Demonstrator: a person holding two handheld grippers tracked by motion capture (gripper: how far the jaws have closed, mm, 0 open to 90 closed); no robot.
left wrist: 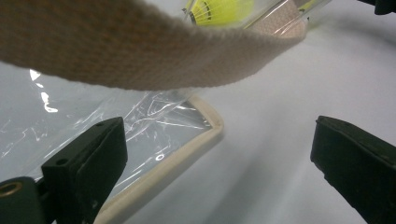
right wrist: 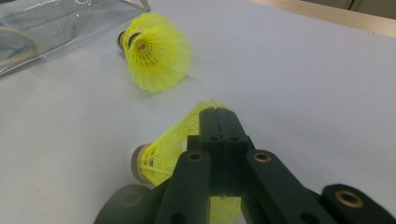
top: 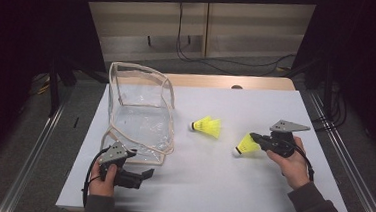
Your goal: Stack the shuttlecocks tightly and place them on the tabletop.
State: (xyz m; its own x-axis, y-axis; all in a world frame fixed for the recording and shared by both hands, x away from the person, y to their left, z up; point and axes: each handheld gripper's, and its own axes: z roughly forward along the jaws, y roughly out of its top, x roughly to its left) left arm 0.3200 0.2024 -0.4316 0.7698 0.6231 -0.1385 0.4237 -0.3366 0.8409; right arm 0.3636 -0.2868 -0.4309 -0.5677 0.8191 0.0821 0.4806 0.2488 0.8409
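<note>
Right gripper (top: 255,139) clamped on the skirt of a yellow shuttlecock (top: 244,145), jaws pressed together over the mesh in the right gripper view, cork end (right wrist: 138,163) pointing left and low over the white table (top: 250,185) — whether touching the surface, cannot tell. A second yellow shuttlecock (top: 207,126) lying on its side just beyond, between the held one and the clear bag (top: 140,115), apart from both. Bag standing open at the table's left half, transparent plastic edged in beige trim, one beige strap (left wrist: 140,51) hanging across the top of the left gripper view. Left gripper (top: 146,174) low near the table's front edge, just beside the bag's near corner — jaws spread wide apart, gripping nothing, the bag's trimmed corner (left wrist: 205,135) seen between them in the left gripper view. Each gripper held in one of the person's hands, the two well apart, sleeves entering from the bottom of the high view.
</note>
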